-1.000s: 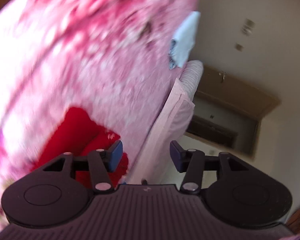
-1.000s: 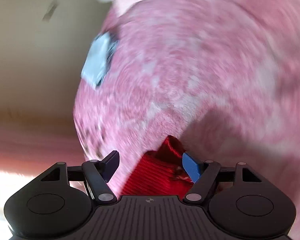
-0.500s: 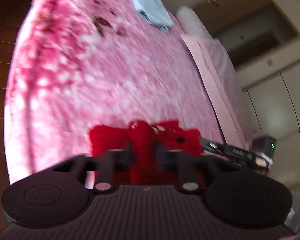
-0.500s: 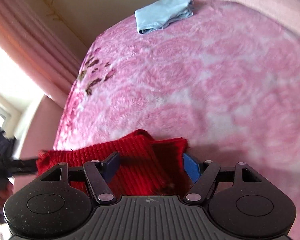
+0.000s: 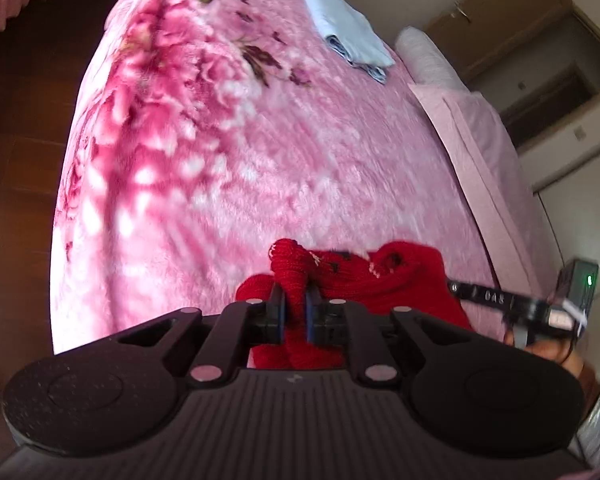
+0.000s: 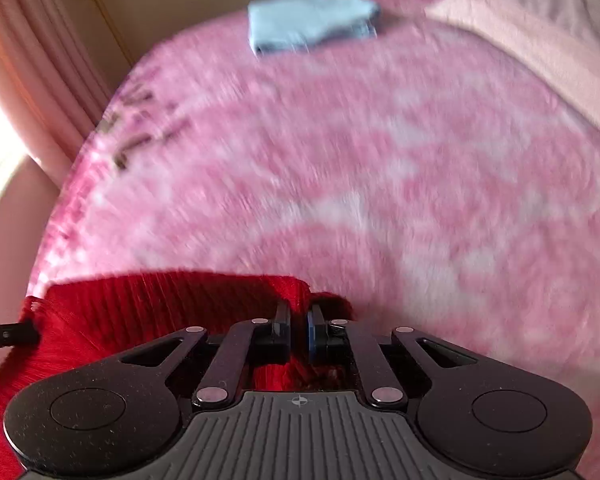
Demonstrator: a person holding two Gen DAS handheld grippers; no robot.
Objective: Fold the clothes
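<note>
Red ribbed knit fills the space right in front of both my tongs: the red sweater [image 5: 380, 280] lies bunched at the near edge of the bed, on the pink floral blanket [image 5: 228, 152]. My left gripper [image 5: 294, 312] is closed down narrow on a raised fold of that knit, the wool pinched upright between the two blue pads and poking up just past the tips. From the left wrist view the rest of the garment spreads to the right of the tongs, toward my other tool, whose black body and small box with a green light show at the right edge. My right gripper [image 6: 299, 330] is likewise squeezed almost together, gripping a corner of the red sweater [image 6: 160, 300]; from there the cloth stretches away to the left, flat and taut-looking, reaching the dark tip of the left tool at the frame's edge. Beyond the sweater the pink floral blanket [image 6: 380, 160] is bare up to a folded light blue garment [image 5: 346, 30] lying well apart at the far end of the bed, also seen in the right view [image 6: 310, 18]. A pale pink pillow [image 5: 480, 136] runs along the bed's right side.
</note>
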